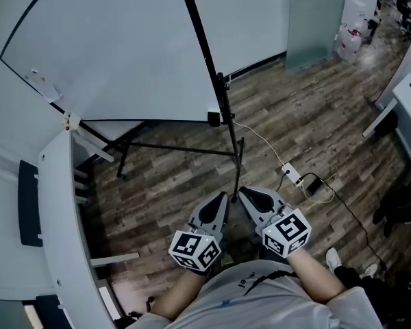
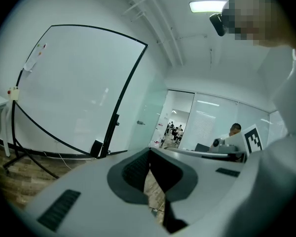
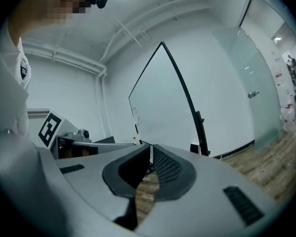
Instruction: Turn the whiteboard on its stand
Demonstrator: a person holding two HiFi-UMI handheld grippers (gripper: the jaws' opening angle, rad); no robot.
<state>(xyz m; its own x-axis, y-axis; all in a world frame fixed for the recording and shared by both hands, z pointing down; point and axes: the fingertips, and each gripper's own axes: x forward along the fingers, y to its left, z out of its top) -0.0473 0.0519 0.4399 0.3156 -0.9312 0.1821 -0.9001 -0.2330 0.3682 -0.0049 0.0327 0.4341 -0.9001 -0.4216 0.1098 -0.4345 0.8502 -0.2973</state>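
Wood-plank floor [image 1: 315, 115] runs out ahead of you to a pale wall and a frosted glass door [image 1: 315, 19], with a white desk [image 1: 55, 204] along your left side.

Start at your jaws. The left gripper [image 1: 224, 196] has its ribbed pads brought together at the tips, and its own view shows nothing between them, only floor in the gap behind. The right gripper [image 1: 242, 191] is clenched the same way and is just as empty. You hold the two side by side, close in front of your body, pointing nearly level toward the board.

Beyond the tips comes bare floor, then the black legs of the stand [image 1: 178, 148] and a power strip [image 1: 292, 175] with its cable lying off to your right.

The whiteboard [image 1: 116, 46] hangs on that stand ahead and to your left, its black-edged face toward you. The upright post [image 1: 222, 108] at its near edge is the closest part of it to you.

By my reading, nothing of the turn is done yet. Neither gripper touches the board or its frame, and both are well apart from it. You have the whole job left: close in, take hold of an edge or the post, and swing the board round.
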